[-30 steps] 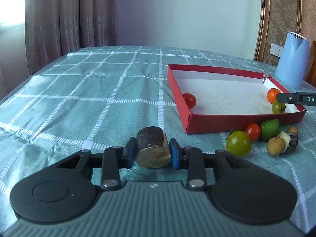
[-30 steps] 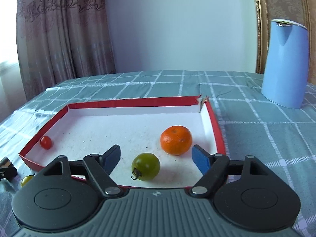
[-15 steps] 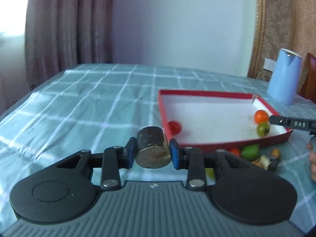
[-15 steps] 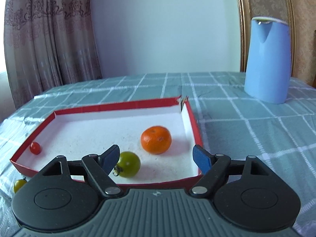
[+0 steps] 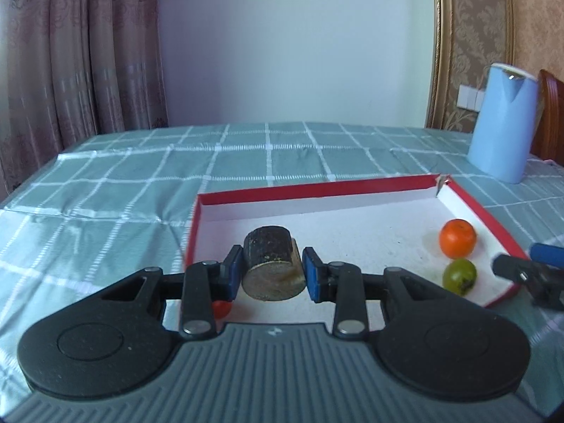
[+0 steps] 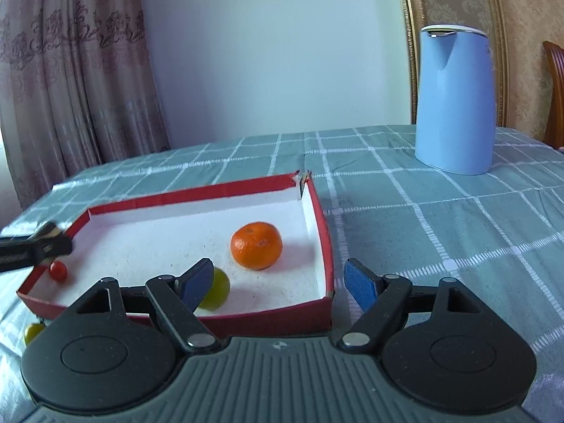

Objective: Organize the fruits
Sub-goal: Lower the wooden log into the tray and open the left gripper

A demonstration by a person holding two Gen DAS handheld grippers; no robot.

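My left gripper [image 5: 271,269] is shut on a dark brown stubby cylinder [image 5: 271,264] and holds it over the left part of the red box [image 5: 317,192]. The box has a white floor with an orange mandarin [image 5: 457,238], a green tomato [image 5: 459,276] and a small red tomato [image 5: 220,308] in it. My right gripper [image 6: 278,283] is open and empty at the box's near right corner [image 6: 326,246], just behind the green tomato [image 6: 216,289] and the mandarin [image 6: 256,245]. The red tomato [image 6: 58,270] lies at the box's left end.
A tall blue kettle [image 6: 454,98] stands on the green checked tablecloth [image 6: 440,218] at the back right. A yellow-green fruit [image 6: 33,331] lies outside the box at its front left. Curtains hang at the left. A wooden chair [image 6: 555,88] is at the far right.
My left gripper has lifted the brown cylinder and carried it right, from the cloth to above the box. My right gripper has drawn back toward the box's near right corner.
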